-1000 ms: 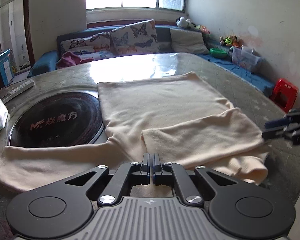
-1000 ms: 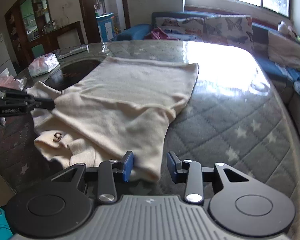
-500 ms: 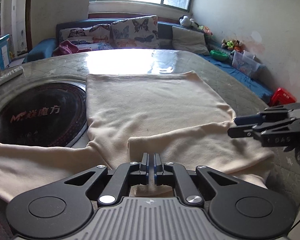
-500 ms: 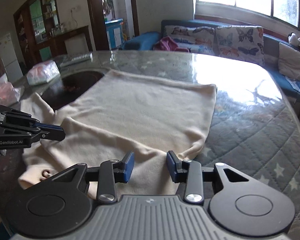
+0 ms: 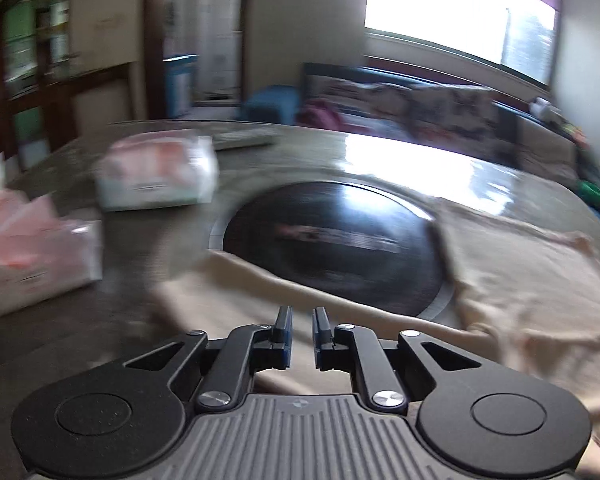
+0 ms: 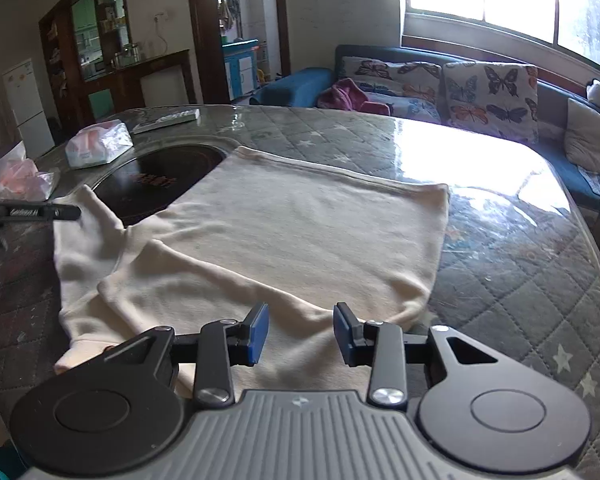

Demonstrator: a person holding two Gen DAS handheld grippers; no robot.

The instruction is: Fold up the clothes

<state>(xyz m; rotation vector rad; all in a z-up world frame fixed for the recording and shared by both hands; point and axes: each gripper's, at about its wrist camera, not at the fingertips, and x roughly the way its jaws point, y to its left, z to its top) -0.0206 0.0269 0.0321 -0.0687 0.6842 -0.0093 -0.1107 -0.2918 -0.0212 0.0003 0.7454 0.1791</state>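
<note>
A cream long-sleeved top (image 6: 300,220) lies flat on the quilt-patterned table (image 6: 520,280). Its right sleeve is folded across the body, and my right gripper (image 6: 300,320) hovers open over that folded sleeve with nothing between its fingers. The left sleeve (image 5: 228,292) stretches out past a black round plate (image 5: 340,248). The left wrist view is blurred by motion. My left gripper (image 5: 300,316) is above that left sleeve, its jaws opening to a narrow gap with nothing pinched in it. In the right wrist view the left gripper (image 6: 40,212) shows at the far left, beside the sleeve's end.
Two plastic tissue packs (image 5: 156,176) (image 5: 32,256) sit on the table left of the black plate (image 6: 156,180). A flat box (image 6: 168,118) lies at the table's far edge. A sofa with butterfly cushions (image 6: 488,96) stands under the window behind.
My left gripper has swung left from the folded right sleeve to the spread left sleeve, and its jaws have parted slightly. The right gripper has drawn back a little and stays open.
</note>
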